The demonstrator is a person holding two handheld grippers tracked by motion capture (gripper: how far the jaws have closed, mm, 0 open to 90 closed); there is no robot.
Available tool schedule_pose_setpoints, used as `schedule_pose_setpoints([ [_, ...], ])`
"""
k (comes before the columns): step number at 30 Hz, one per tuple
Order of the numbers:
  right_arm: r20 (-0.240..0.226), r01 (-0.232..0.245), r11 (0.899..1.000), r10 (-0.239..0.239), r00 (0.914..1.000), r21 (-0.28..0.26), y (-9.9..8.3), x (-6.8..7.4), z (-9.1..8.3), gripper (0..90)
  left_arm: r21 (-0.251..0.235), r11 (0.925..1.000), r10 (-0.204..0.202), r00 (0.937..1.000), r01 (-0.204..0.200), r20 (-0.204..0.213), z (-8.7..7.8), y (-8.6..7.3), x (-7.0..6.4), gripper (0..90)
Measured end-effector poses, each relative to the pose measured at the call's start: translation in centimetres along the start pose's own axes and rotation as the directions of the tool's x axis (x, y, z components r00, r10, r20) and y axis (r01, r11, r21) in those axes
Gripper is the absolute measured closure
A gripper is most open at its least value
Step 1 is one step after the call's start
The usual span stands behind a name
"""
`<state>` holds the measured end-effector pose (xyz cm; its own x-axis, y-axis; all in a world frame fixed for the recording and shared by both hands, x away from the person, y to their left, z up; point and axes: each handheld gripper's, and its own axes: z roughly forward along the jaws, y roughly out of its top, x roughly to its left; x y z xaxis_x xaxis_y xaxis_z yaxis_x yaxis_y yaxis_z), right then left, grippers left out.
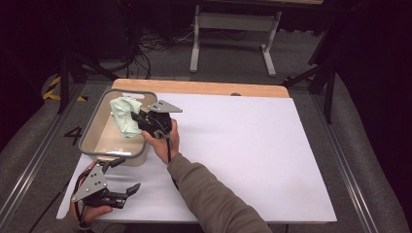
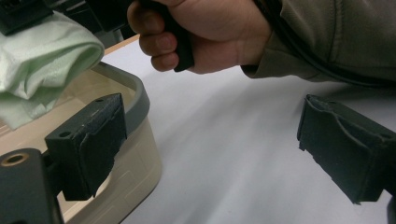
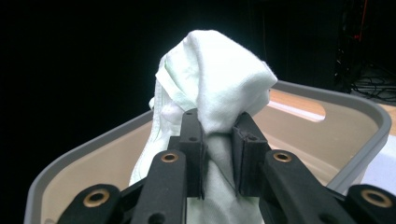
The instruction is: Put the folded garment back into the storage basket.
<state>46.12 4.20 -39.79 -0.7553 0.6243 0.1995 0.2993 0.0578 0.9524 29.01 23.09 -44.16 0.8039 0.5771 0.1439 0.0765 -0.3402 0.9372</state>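
The right gripper [image 1: 138, 121] has its 2 jaws clenched on a bunched fold of the pale green cloth [image 1: 124, 115], pinching it near the middle so the rest drapes down in a loose bundle. It holds the cloth over the open top of the beige bin [image 1: 89, 127], just inside the grey rim, which reads as a position chosen so the fabric can drop or be lowered straight in without snagging the wall. In the right gripper view the cloth [image 3: 217, 79] rises above the jaws, with the bin's rim [image 3: 373, 116] curving behind. The left gripper [image 1: 119, 179] waits with its jaws spread wide apart, grasping nothing, by the bin's near corner on the white table cover [image 1: 252, 145], probably ready to steady the bin
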Motion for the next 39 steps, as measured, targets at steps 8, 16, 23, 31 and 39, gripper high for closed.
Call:
schedule_pose_setpoints([
  [8,0.005,-0.012,1.000,0.012,0.9999,0.008,-0.6,0.0,0.5,77.0,0.002,1.0000,0.002,1.0000,-0.002,0.002,0.0,0.0,0.0,9.3],
  [16,0.019,-0.014,1.000,0.013,0.9997,0.023,-1.4,0.3,1.1,76.9,0.005,1.0000,0.000,0.9999,0.000,0.010,0.1,0.0,-0.1,9.3],
  [23,0.026,-0.029,0.999,0.028,0.9993,0.038,-1.9,0.0,1.3,76.1,0.008,1.0000,0.004,1.0000,-0.004,0.006,0.1,-0.1,-0.1,9.3],
  [31,0.029,-0.027,0.998,0.026,0.9992,0.049,-2.1,0.0,1.3,75.0,0.002,1.0000,0.003,1.0000,-0.003,-0.008,-0.1,-0.1,0.0,9.5],
  [39,0.042,-0.040,0.999,0.038,0.9984,0.034,-2.4,-0.2,1.0,66.7,0.008,1.0000,-0.002,1.0000,0.002,-0.006,0.0,-0.2,-0.1,9.5],
])
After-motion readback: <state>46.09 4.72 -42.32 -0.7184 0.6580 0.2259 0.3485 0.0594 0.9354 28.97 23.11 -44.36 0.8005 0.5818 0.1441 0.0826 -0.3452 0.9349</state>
